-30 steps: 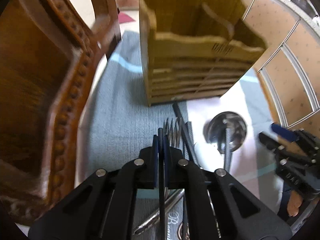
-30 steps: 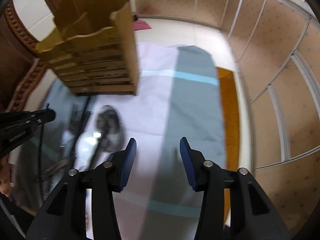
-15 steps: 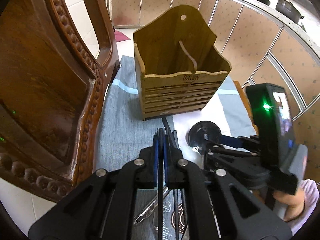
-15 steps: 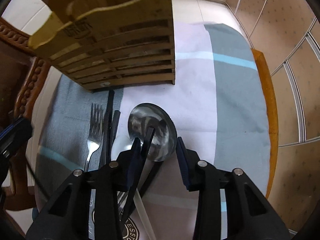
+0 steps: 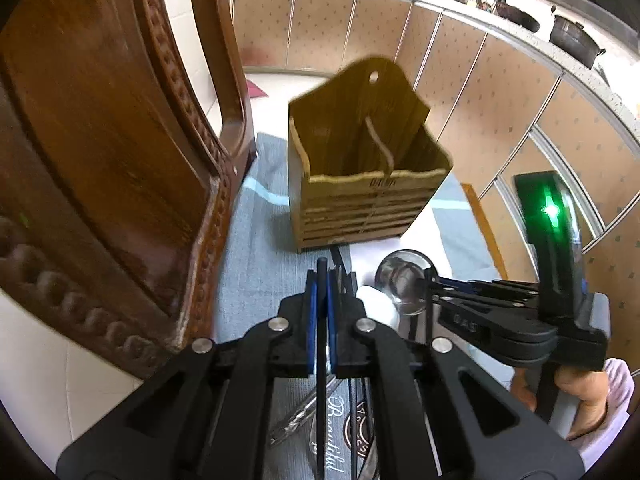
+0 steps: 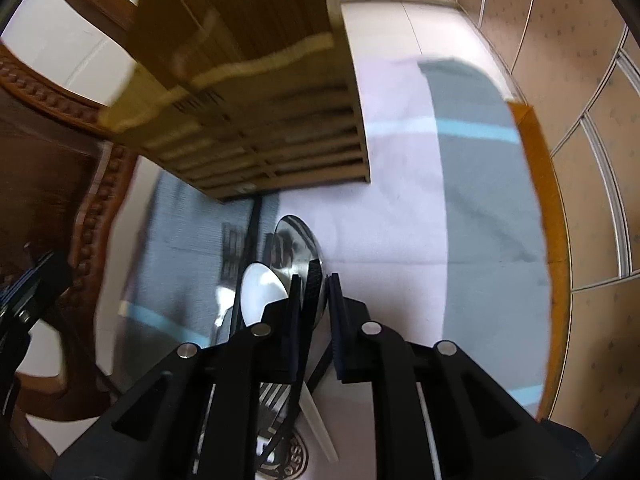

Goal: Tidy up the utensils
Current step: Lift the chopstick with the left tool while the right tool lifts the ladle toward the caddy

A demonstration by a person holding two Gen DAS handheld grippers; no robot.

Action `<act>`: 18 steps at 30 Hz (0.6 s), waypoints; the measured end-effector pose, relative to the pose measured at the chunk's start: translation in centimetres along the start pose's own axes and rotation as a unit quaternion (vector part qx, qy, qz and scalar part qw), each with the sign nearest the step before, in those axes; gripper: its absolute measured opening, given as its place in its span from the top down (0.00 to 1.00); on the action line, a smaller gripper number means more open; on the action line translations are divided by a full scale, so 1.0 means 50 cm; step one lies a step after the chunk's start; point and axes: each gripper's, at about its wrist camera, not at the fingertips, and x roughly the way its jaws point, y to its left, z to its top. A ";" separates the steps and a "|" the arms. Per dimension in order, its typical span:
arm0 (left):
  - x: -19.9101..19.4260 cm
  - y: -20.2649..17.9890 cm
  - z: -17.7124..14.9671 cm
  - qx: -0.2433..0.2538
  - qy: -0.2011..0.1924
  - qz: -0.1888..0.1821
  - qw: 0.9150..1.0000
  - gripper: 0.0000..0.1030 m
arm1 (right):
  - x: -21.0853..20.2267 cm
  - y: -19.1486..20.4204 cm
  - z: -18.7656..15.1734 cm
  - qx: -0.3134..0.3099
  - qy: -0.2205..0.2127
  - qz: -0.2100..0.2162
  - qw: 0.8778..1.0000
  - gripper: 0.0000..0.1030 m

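Note:
A wooden utensil holder (image 5: 360, 184) with two compartments stands on the cloth; it also shows in the right wrist view (image 6: 256, 92). My left gripper (image 5: 321, 284) is shut on a thin black chopstick (image 5: 321, 360), held above the table in front of the holder. My right gripper (image 6: 314, 284) is shut on the black handle (image 6: 313, 280) of a steel ladle (image 6: 296, 240), whose bowl lies near the holder's base. In the left wrist view the right gripper (image 5: 432, 284) sits at the ladle bowl (image 5: 404, 280). A white spoon (image 6: 262, 292), a fork (image 6: 230, 256) and a black chopstick (image 6: 252, 240) lie beside it.
A carved wooden chair (image 5: 112, 160) stands close on the left. The table carries a grey and white cloth (image 6: 460, 200) with a blue stripe; its orange edge (image 6: 540, 184) is at the right. Kitchen cabinets (image 5: 460, 80) stand behind.
My right gripper moved down over the ladle and closed on its handle. My left gripper rose and drew back with the chopstick still in it.

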 end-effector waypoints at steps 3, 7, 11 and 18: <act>-0.035 -0.001 0.006 -0.002 -0.020 0.000 1.000 0.95 | -0.059 0.016 -0.005 -0.021 -0.032 0.005 0.999 0.88; -0.090 -0.012 0.011 0.007 -0.048 0.004 0.999 0.95 | -0.133 0.031 -0.023 -0.053 -0.072 -0.005 0.996 0.88; -0.111 -0.020 0.014 0.009 -0.054 0.003 0.998 0.95 | -0.148 0.032 -0.031 -0.062 -0.075 -0.006 0.995 0.88; -0.108 -0.023 -0.004 0.006 -0.050 0.003 0.999 0.95 | -0.074 -0.024 -0.038 -0.026 -0.035 -0.014 0.999 0.88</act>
